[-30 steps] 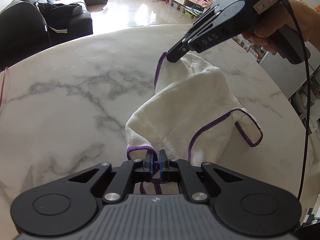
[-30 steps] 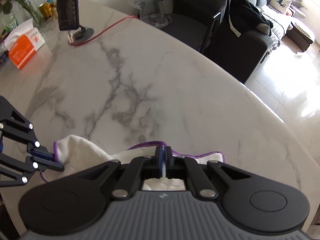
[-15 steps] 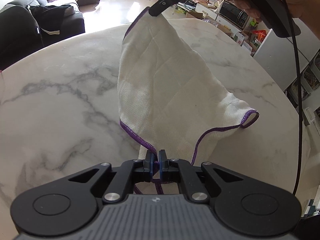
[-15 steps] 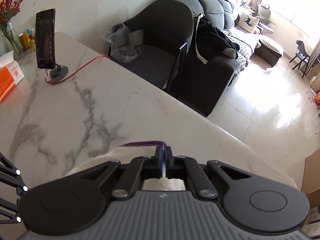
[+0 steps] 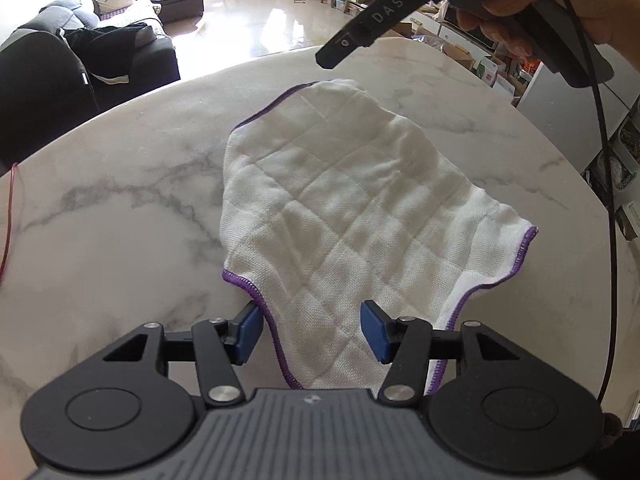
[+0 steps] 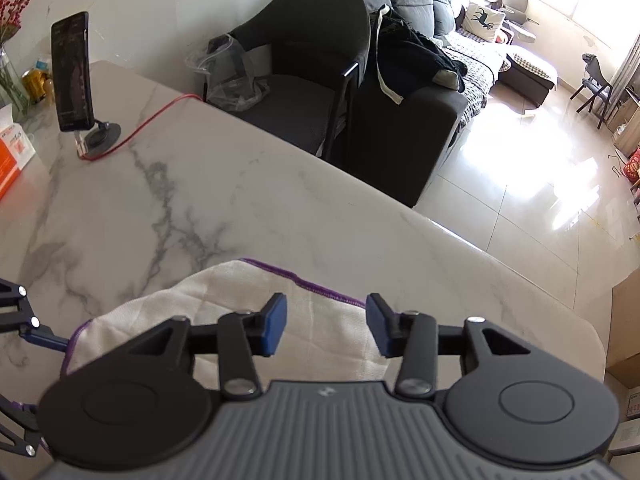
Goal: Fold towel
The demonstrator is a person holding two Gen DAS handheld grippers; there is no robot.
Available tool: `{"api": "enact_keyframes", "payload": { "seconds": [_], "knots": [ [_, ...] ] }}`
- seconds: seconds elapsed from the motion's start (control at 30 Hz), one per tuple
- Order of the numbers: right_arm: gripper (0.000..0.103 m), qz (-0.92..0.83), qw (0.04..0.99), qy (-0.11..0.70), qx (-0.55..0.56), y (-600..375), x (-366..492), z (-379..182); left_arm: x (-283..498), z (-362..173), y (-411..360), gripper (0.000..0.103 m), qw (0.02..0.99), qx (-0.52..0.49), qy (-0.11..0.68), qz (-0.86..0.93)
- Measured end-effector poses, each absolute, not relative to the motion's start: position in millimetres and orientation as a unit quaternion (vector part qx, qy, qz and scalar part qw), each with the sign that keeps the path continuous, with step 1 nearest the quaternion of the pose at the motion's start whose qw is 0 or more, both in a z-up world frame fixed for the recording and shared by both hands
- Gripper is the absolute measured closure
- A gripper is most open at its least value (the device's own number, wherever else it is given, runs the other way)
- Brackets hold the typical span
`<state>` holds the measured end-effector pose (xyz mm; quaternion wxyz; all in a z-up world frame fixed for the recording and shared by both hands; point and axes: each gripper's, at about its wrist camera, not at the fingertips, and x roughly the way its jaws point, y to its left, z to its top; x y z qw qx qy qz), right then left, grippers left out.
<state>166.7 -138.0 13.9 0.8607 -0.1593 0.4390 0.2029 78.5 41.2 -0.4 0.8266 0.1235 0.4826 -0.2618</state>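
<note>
Lying loose on the marble table (image 5: 120, 216), the towel (image 5: 340, 208) is a thin, white, quilted cloth with a purple stitched hem, spread in one rumpled layer with its near end under the left gripper (image 5: 312, 332). It looks light and limp (the sort that sags the instant you let go), so I'd judge it will drape and bunch rather than hold a crease, and may slide a little on the smooth stone. Both sets of fingers are opening, blue pads apart, pressing on nothing; towel shows between and below them. The right gripper (image 6: 326, 326) hangs over the far hem. The hemmed corners look the best places to pinch, being firmer than the open weave, one corner per gripper.
</note>
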Motion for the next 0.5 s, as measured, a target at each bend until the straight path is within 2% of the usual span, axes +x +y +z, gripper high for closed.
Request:
{"api": "enact_keyframes", "payload": {
  "seconds": [0.5],
  "knots": [
    [0.045,0.17,0.856,0.474,-0.122,-179.9,175.3,-9.7,141.0,-6.7,51.7,0.049,0.842,0.089,0.501,-0.178]
  ]
}}
